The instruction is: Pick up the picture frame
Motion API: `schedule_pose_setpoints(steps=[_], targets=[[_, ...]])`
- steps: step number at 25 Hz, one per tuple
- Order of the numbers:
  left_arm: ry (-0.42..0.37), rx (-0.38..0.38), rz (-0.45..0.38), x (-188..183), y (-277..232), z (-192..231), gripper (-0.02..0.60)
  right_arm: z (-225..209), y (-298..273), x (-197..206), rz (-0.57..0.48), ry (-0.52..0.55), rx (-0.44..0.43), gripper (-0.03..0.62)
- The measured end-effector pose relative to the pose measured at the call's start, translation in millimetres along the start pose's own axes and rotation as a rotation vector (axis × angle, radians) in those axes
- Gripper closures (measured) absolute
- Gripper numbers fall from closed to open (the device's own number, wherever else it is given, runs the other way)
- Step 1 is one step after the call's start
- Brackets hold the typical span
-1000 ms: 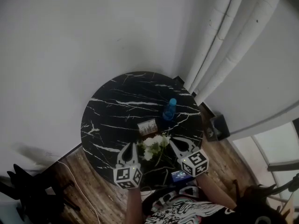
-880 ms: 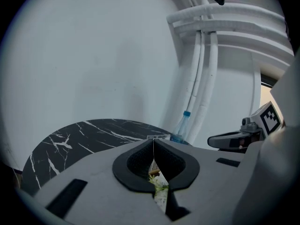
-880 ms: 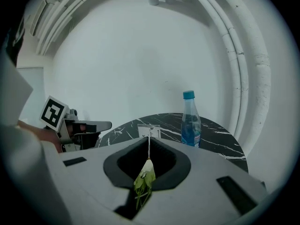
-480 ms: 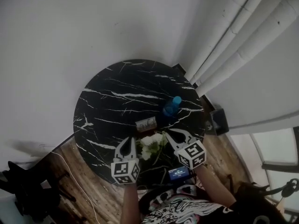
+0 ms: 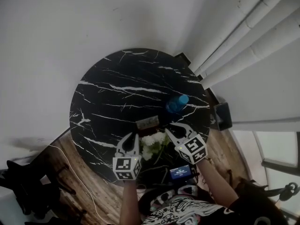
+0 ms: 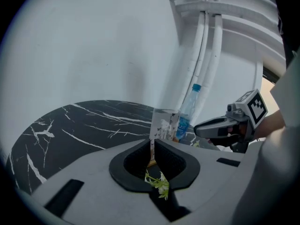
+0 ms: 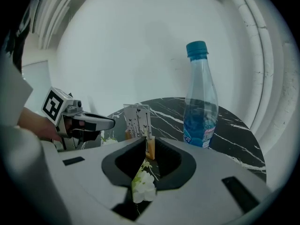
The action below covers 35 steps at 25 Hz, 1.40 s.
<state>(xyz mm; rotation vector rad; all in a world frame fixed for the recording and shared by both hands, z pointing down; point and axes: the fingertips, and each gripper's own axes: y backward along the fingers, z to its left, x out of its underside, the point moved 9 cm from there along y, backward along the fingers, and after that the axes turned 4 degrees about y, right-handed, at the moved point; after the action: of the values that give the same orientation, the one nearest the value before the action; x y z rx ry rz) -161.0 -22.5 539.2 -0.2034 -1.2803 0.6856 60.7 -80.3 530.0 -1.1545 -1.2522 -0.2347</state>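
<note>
A small picture frame [image 5: 147, 123] with a wooden edge and a white printed face stands upright near the front of the round black marble table [image 5: 108, 97]. It shows ahead of both grippers [image 6: 164, 124] [image 7: 137, 120]. My left gripper [image 5: 133, 137] hangs just in front of the frame on the left, shut with nothing held. On the right, my other gripper [image 5: 171, 127] is shut and empty too, beside the frame and close to the bottle. Between the two lie white flowers [image 5: 153, 142].
A clear water bottle [image 5: 176, 104] with a blue cap [image 7: 196, 48] stands right of the frame. A phone-like device [image 5: 180, 172] with a lit screen lies at the table's near edge. White pipes [image 5: 243, 41] run up the wall at the right. The floor is wood.
Both grippers have sunk and moved forward toward the frame and flowers. The head camera has shifted, so the table sits higher in view.
</note>
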Motion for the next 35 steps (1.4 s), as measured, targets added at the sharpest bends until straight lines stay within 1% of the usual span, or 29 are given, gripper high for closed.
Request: schedule_pose_setpoints(steps=[2, 3, 5, 7, 9, 10, 13, 17, 22, 26, 31, 35], targets=[[-0.002, 0.012, 0.016, 3, -5, 2, 0.563, -3, -6, 1, 0.005, 0.003, -0.015, 0.572], [-0.003, 0.019, 0.024, 4, -8, 4, 0.551, -5, -9, 2, 0.007, 0.003, -0.021, 0.571], [-0.018, 0.033, 0.048, 7, -16, 4, 0.480, -9, -15, 4, 0.012, 0.004, -0.035, 0.560], [-0.062, 0.037, 0.075, 9, -22, 4, 0.450, -10, -21, 5, 0.019, 0.012, -0.054, 0.535], [-0.098, 0.037, 0.092, 12, -27, 4, 0.449, -10, -27, 8, 0.030, 0.017, -0.074, 0.500], [-0.103, 0.040, 0.098, 12, -29, 4, 0.446, -10, -29, 9, 0.036, 0.020, -0.082, 0.486], [-0.092, 0.046, 0.110, 13, -36, 4, 0.433, -10, -36, 13, 0.053, 0.042, -0.098, 0.460], [-0.085, 0.044, 0.116, 15, -44, 6, 0.422, -11, -45, 15, 0.071, 0.057, -0.122, 0.443], [-0.085, 0.031, 0.126, 20, -51, 10, 0.410, -12, -56, 17, 0.090, 0.089, -0.146, 0.437], [-0.099, 0.028, 0.130, 21, -57, 12, 0.407, -13, -64, 17, 0.094, 0.135, -0.146, 0.437], [-0.078, 0.025, 0.123, 22, -66, 12, 0.402, -11, -73, 17, 0.042, 0.157, -0.157, 0.437], [-0.076, 0.024, 0.099, 25, -69, 13, 0.403, -10, -81, 18, 0.022, 0.193, -0.149, 0.437]])
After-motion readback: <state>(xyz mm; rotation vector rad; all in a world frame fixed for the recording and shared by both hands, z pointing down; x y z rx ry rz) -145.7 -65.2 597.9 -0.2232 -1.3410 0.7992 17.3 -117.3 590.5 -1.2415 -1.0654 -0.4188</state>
